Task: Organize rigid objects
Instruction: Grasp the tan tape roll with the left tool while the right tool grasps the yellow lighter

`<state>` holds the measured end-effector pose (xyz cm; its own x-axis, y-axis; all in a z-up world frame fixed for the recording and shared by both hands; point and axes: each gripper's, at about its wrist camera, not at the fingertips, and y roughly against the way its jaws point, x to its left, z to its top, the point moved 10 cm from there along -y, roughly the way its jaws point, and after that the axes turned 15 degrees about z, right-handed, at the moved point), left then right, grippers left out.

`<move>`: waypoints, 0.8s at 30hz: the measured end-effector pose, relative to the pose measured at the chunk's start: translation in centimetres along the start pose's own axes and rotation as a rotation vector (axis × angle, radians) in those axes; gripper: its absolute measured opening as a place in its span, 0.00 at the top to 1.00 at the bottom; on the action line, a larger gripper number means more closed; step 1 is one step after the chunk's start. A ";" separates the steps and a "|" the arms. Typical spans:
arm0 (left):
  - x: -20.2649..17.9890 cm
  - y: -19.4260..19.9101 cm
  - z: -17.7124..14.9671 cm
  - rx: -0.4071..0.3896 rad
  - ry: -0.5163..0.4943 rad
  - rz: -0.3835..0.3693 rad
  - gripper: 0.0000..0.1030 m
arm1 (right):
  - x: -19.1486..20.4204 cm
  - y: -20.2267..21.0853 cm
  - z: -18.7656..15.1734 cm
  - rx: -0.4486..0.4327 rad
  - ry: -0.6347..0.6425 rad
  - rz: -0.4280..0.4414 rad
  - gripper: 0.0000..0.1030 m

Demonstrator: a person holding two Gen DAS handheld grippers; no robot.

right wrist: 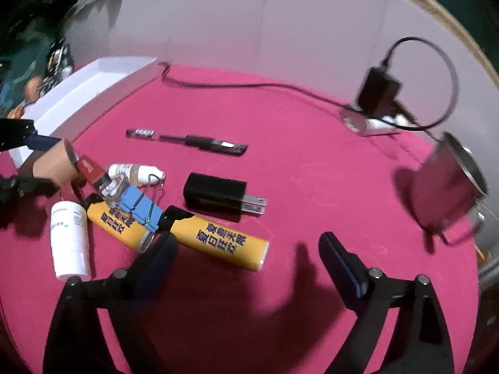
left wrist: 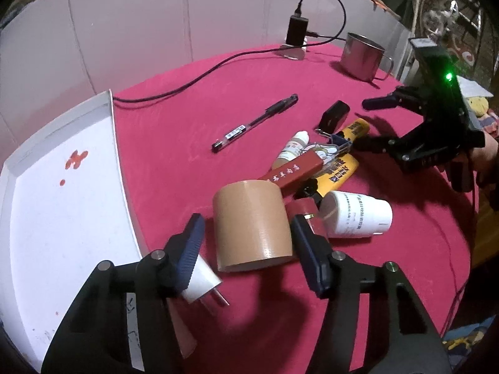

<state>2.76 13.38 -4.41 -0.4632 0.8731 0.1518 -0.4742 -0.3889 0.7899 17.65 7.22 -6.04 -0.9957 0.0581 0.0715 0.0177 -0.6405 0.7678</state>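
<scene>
Looks like the grab step is on. The left gripper (left wrist: 246, 243) has its jaws spread either side of the tan tape roll (left wrist: 252, 224), pads not quite pressing it yet, with the white tray (left wrist: 62, 218) off at its 9 o'clock. The right gripper (right wrist: 249, 249) is spread wide and empty, with the yellow lighter (right wrist: 218, 240) lying just beside its left finger at about 11 o'clock. I'd guess next up is squeezing the roll squarely, then lifting it clear of the red box (left wrist: 293, 171) leaning nearby.
</scene>
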 end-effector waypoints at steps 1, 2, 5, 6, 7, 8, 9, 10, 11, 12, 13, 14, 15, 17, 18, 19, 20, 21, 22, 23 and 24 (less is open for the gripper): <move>0.1 -0.1 0.0 0.003 0.003 -0.002 0.44 | 0.2 -0.5 0.0 0.022 0.017 0.022 0.19; 0.1 -0.2 -0.1 0.005 0.002 0.000 0.45 | 0.4 -0.8 -0.1 0.036 0.031 0.033 0.21; -0.1 -0.5 -0.2 0.016 -0.005 0.003 0.52 | 0.6 -1.3 0.4 0.048 0.051 0.066 0.23; -0.2 -0.5 -0.2 0.017 -0.007 0.006 0.52 | 0.7 -1.4 0.4 0.055 0.053 0.079 0.24; -0.2 -0.5 -0.2 0.014 -0.010 0.007 0.52 | 1.0 -1.6 0.6 0.066 0.054 0.103 0.29; -0.2 -0.5 -0.2 0.012 -0.012 0.008 0.52 | 1.1 -1.6 0.5 0.073 0.057 0.117 0.34; -0.2 -0.4 -0.3 0.010 -0.014 0.007 0.52 | 1.4 -1.5 0.4 0.085 0.064 0.131 0.36; -0.3 -0.4 -0.4 0.007 -0.016 0.005 0.52 | 1.6 -1.4 0.2 0.092 0.070 0.141 0.42; -0.3 -0.3 -0.5 0.004 -0.017 0.003 0.52 | 1.9 -1.2 0.1 0.098 0.075 0.152 0.50; -0.2 -0.3 -0.5 0.002 -0.014 0.000 0.52 | 2.2 -0.9 -0.2 0.105 0.074 0.169 0.55; -0.1 -0.2 -0.6 0.000 -0.009 -0.003 0.52 | 2.5 -0.5 -0.5 0.108 0.073 0.184 0.63; -0.1 -0.2 -0.6 -0.002 -0.004 -0.006 0.52 | 2.8 -0.3 -0.9 0.114 0.073 0.198 0.73; -0.2 -0.1 -0.6 -0.007 0.000 -0.007 0.52 | 3.0 -0.1 -1.2 0.115 0.074 0.201 0.74; -0.2 0.0 -0.7 -0.013 0.009 -0.012 0.52 | 3.5 0.2 -1.7 0.117 0.079 0.193 0.78; -0.2 0.0 -0.8 -0.011 0.014 -0.016 0.52 | 3.7 0.3 -2.0 0.116 0.083 0.183 0.78; -0.3 0.1 -0.8 -0.009 0.018 -0.021 0.52 | 3.9 0.5 -2.2 0.110 0.085 0.164 0.78; -0.3 0.1 -0.9 -0.011 0.018 -0.019 0.52 | 4.0 0.5 -2.2 0.104 0.086 0.149 0.78; -0.4 0.1 -0.9 -0.012 0.019 -0.016 0.52 | 4.1 0.4 -2.1 0.098 0.086 0.138 0.78; -0.3 0.1 -0.8 -0.012 0.022 -0.014 0.52 | 4.1 0.2 -1.9 0.089 0.075 0.130 0.77; -0.4 0.1 -0.8 -0.012 0.026 -0.012 0.52 | 4.2 0.0 -1.7 0.082 0.069 0.125 0.77; -0.4 0.1 -0.8 -0.010 0.030 -0.012 0.52 | 4.2 -0.5 -1.2 0.076 0.065 0.117 0.77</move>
<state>2.29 12.76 -4.86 -0.4799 0.8686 0.1239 -0.4876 -0.3814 0.7854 13.38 6.84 -6.85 -0.9902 -0.0651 0.1234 0.1382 -0.5800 0.8028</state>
